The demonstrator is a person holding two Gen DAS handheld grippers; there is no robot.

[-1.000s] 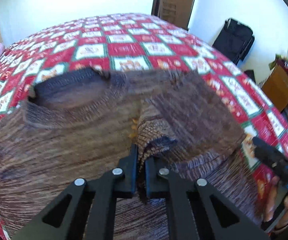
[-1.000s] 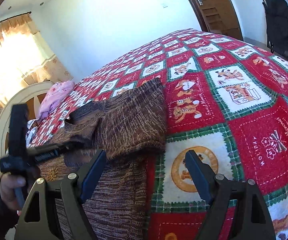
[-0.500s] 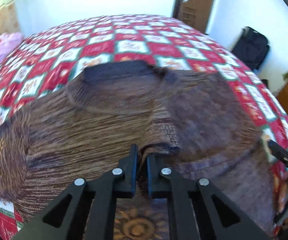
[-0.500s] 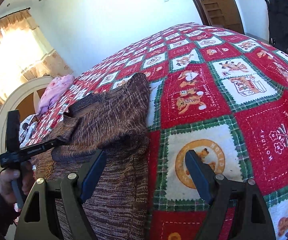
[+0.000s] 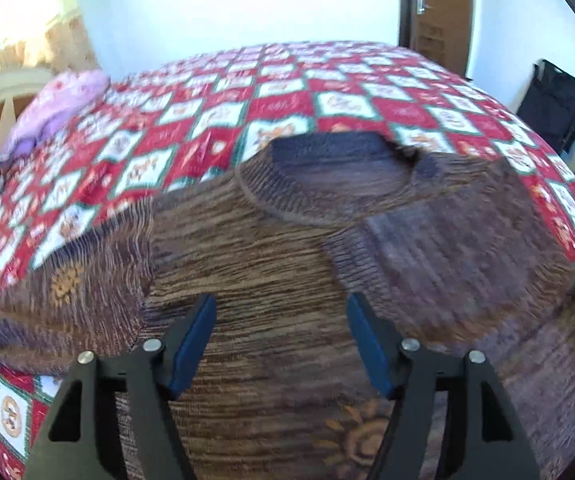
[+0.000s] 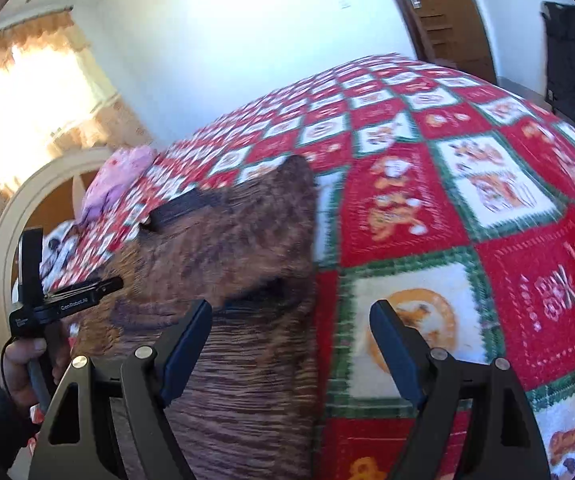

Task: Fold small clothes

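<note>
Letting go of the sleeve, one fold down on the brown sweater

The brown sweater (image 5: 287, 264) lies flat on the bed's red-and-white quilt (image 5: 271, 108), collar toward the far side; its right sleeve (image 5: 447, 248) is laid across the chest, while the left sleeve (image 5: 71, 296) is spread out to the side. The left gripper (image 5: 281, 334) hangs over the chest with its jaws opening and no cloth pinched between them. The right gripper (image 6: 291, 350) waits with jaws spread wide and empty over the sweater's right edge, half above bare quilt. To do this well, I'd say the left one should lift straight off so the knit doesn't drag, then take the spread sleeve by its cuff and lay it across to match, keeping both side edges straight before folding the hem up.
</note>
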